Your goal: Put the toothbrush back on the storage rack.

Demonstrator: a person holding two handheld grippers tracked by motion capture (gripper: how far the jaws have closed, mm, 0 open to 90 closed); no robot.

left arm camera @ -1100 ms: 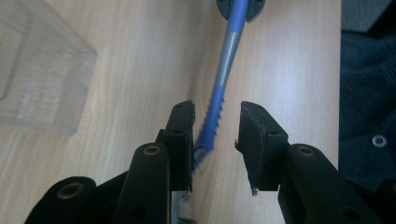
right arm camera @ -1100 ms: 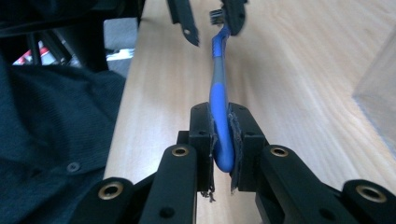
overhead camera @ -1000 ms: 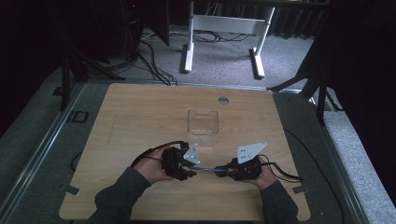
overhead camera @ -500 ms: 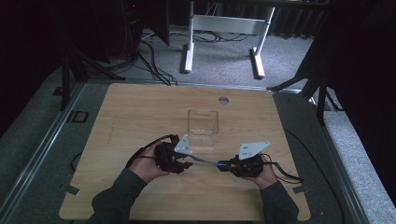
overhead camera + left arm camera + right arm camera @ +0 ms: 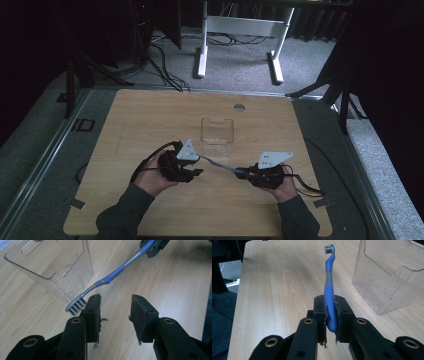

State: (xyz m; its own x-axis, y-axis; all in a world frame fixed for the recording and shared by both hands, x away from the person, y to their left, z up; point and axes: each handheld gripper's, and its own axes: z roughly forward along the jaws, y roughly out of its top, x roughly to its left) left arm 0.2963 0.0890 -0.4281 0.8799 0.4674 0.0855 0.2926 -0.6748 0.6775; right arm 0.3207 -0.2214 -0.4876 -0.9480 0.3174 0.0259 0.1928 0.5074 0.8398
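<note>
A wooden table (image 5: 150,120) carries a clear plastic holder (image 5: 217,135) near its centre, with two hand-held grippers working just in front of it. The right gripper (image 5: 330,315) is clamped on the handle end of a blue toothbrush (image 5: 329,287), which spans the gap between the two hands, its bristled head (image 5: 75,307) reaching toward the holder's near corner. The left gripper (image 5: 116,311) now stands with its jaws wide apart and nothing between them; the brush head lies just outside its left jaw. A second ago this gripper sat closed in on the brush's head end, and it has since let go and drawn off a little toward the person's left. The brush thus rests in the right gripper alone, probably clear of the table surface, though the high view is too dim to be sure. The handover looks complete, leaving the right hand free to carry the brush to the holder.
</note>
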